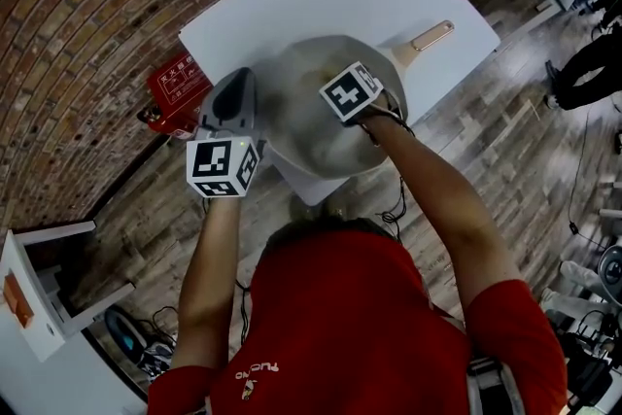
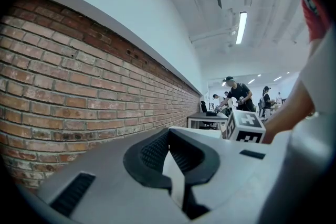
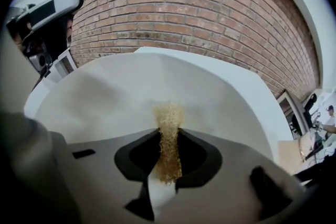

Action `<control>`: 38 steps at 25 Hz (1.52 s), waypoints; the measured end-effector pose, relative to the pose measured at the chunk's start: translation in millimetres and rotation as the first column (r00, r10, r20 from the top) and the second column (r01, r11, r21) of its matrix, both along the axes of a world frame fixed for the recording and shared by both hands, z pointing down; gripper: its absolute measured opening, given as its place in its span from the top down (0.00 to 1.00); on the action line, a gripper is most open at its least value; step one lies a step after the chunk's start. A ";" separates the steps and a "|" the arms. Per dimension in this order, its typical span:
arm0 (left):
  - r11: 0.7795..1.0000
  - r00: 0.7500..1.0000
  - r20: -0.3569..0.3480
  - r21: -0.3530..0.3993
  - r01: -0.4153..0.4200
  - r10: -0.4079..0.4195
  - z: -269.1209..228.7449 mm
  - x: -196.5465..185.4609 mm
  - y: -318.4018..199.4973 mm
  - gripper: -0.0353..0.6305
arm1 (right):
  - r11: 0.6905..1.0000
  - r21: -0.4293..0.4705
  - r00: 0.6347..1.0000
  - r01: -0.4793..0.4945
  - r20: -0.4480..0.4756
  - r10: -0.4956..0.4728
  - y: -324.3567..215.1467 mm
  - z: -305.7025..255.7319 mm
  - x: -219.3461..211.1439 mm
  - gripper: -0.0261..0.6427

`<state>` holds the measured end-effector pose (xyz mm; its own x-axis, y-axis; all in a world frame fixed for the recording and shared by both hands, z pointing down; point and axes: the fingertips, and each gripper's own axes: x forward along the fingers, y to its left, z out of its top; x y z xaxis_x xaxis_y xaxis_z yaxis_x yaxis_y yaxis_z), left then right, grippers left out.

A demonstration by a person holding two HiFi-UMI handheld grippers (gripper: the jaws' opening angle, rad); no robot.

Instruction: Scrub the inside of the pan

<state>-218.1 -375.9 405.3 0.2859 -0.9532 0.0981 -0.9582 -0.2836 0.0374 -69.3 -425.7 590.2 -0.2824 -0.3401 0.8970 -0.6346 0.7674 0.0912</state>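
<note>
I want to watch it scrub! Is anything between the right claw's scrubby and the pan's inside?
Nothing visible is in the way. The right claw pinches the golden scrubber, and its tip points straight at the pan's bare inside.

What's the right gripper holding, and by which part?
A tan fibrous scrubber, pinched by the right gripper along most of its length; only its tip pokes out, toward the pan.

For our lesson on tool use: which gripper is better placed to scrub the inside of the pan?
Right. The right gripper is shut on the scrubber, which points into the pan. The left gripper holds nothing and faces the brick wall, not the pan.
</note>
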 end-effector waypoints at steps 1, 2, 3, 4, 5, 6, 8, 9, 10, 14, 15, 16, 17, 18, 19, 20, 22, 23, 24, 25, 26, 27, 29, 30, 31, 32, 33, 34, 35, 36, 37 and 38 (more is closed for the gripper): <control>1.000 1.000 0.000 0.001 -0.001 0.001 -0.5 0.6 0.9 0.93 | 1.000 0.003 1.000 0.002 0.006 -0.002 1.6 -2.8 1.6 0.83; 1.000 1.000 0.000 0.003 -0.002 0.002 -1.0 1.3 1.8 0.93 | 1.000 0.007 1.000 0.014 0.016 -0.014 5.1 -6.3 0.8 0.83; 1.000 1.000 0.000 0.004 -0.002 0.002 -1.3 1.8 2.3 0.93 | 0.999 0.011 0.999 0.038 0.027 -0.038 10.5 -10.2 -2.7 0.83; 1.000 1.000 0.000 0.006 -0.002 0.002 -1.2 2.1 2.7 0.93 | 0.997 0.016 0.997 0.071 0.037 -0.072 17.7 -14.1 -8.4 0.83; 1.000 1.000 0.001 0.007 -0.001 0.001 -0.7 2.5 3.1 0.93 | 0.994 0.019 0.993 0.110 0.046 -0.111 26.5 -17.3 -15.7 0.83; 1.000 1.000 0.004 0.008 0.000 0.000 0.4 3.0 3.6 0.93 | 0.989 0.021 0.987 0.149 0.052 -0.150 36.4 -19.5 -23.9 0.83; 1.000 1.000 0.006 0.006 0.001 -0.001 3.7 5.2 4.9 0.93 | 0.976 0.014 0.974 0.216 0.063 -0.216 57.2 -20.5 -40.4 0.83; 1.000 1.000 0.007 0.004 0.001 -0.001 5.7 6.9 5.8 0.93 | 0.971 0.009 0.968 0.241 0.068 -0.241 66.8 -19.7 -47.8 0.83; 1.000 1.000 0.008 0.002 0.001 -0.001 7.6 8.9 6.6 0.93 | 0.965 0.005 0.963 0.261 0.072 -0.261 75.0 -18.6 -54.2 0.83; 1.000 1.000 0.014 -0.001 -0.003 0.003 11.7 17.3 8.4 0.93 | 0.947 0.014 0.946 0.320 0.051 -0.321 91.2 -13.0 -65.6 0.83; 1.000 1.000 0.014 -0.003 -0.003 0.003 12.1 18.3 8.4 0.93 | 0.945 0.018 0.944 0.327 0.039 -0.327 91.3 -11.4 -64.8 0.83; 1.000 1.000 0.014 -0.004 -0.003 0.003 12.3 18.7 8.3 0.93 | 0.944 0.021 0.944 0.329 0.027 -0.329 89.9 -9.5 -62.9 0.83; 1.000 1.000 0.014 -0.005 -0.003 0.003 12.3 18.7 8.2 0.93 | 0.945 0.022 0.945 0.326 0.016 -0.326 87.4 -7.3 -59.7 0.83; 1.000 1.000 0.015 -0.005 -0.004 0.004 12.2 18.5 8.3 0.93 | 0.947 0.022 0.948 0.320 0.004 -0.320 84.0 -5.0 -55.6 0.83; 1.000 1.000 0.016 -0.004 -0.004 0.004 12.1 18.2 8.5 0.93 | 0.950 0.020 0.950 0.311 -0.007 -0.311 80.2 -2.7 -50.5 0.83; 1.000 1.000 0.017 -0.004 -0.004 0.004 12.1 18.1 9.1 0.93 | 0.953 0.020 0.954 0.301 -0.019 -0.301 76.1 -0.5 -44.9 0.83; 1.000 1.000 0.018 -0.005 -0.005 0.005 12.3 19.0 10.7 0.93 | 0.960 0.019 0.960 0.278 -0.043 -0.277 67.4 3.0 -31.8 0.83; 1.000 1.000 0.018 -0.005 -0.005 0.005 12.4 20.2 11.7 0.93 | 0.965 0.019 0.964 0.263 -0.052 -0.262 63.1 4.0 -24.5 0.83; 1.000 1.000 0.018 -0.006 -0.006 0.006 12.4 21.7 12.9 0.93 | 0.969 0.019 0.968 0.247 -0.060 -0.245 58.8 4.4 -17.2 0.83; 1.000 1.000 0.017 -0.006 -0.007 0.007 12.3 23.4 14.2 0.93 | 0.973 0.020 0.971 0.230 -0.066 -0.229 54.7 4.2 -10.3 0.83; 1.000 1.000 0.017 -0.006 -0.009 0.009 11.9 24.9 15.3 0.93 | 0.977 0.021 0.975 0.214 -0.070 -0.212 50.8 3.4 -4.2 0.83; 1.000 1.000 0.016 -0.006 -0.011 0.011 11.6 26.0 16.2 0.93 | 0.980 0.022 0.978 0.200 -0.073 -0.198 47.1 2.1 0.8 0.83; 1.000 1.000 0.016 -0.006 -0.013 0.013 11.4 27.1 17.6 0.93 | 0.984 0.027 0.982 0.178 -0.071 -0.176 41.2 -1.9 6.8 0.83; 1.000 1.000 0.016 -0.006 -0.013 0.013 11.4 27.1 18.6 0.93 | 0.984 0.028 0.983 0.174 -0.065 -0.171 40.5 -4.8 7.9 0.83; 1.000 1.000 0.016 -0.006 -0.012 0.013 11.2 27.0 20.0 0.93 | 0.984 0.029 0.983 0.176 -0.057 -0.174 42.2 -8.2 7.7 0.83; 1.000 1.000 0.016 -0.004 -0.010 0.010 10.6 26.5 21.5 0.93 | 0.982 0.027 0.981 0.188 -0.047 -0.186 46.6 -12.3 6.2 0.83; 1.000 1.000 0.014 -0.002 -0.007 0.007 9.8 25.7 22.8 0.93 | 0.978 0.023 0.978 0.207 -0.038 -0.206 53.2 -16.7 3.4 0.83; 1.000 1.000 0.011 0.001 -0.004 0.004 9.1 24.6 23.8 0.93 | 0.972 0.018 0.972 0.235 -0.029 -0.234 61.5 -21.3 -0.9 0.83; 1.000 1.000 0.008 0.002 -0.001 0.001 8.6 23.3 24.4 0.93 | 0.964 0.012 0.964 0.266 -0.020 -0.266 71.0 -25.6 -6.5 0.83; 1.000 1.000 0.005 0.003 0.002 -0.002 8.4 22.0 24.8 0.93 | 0.955 0.004 0.955 0.298 -0.012 -0.298 81.1 -29.2 -12.9 0.83; 1.000 1.000 0.003 0.004 0.005 -0.005 8.6 21.0 25.2 0.93 | 0.945 -0.006 0.945 0.328 -0.002 -0.328 91.3 -31.9 -19.6 0.83; 1.000 1.000 0.002 0.003 0.008 -0.008 8.9 20.3 25.5 0.93 | 0.935 -0.017 0.935 0.355 0.007 -0.355 100.9 -33.6 -26.2 0.83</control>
<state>-197.9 -350.4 414.2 0.2785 -0.9556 0.0958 -0.9604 -0.2764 0.0349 -95.5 -324.8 556.5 -0.3854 -0.2014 0.9005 -0.3210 0.9442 0.0738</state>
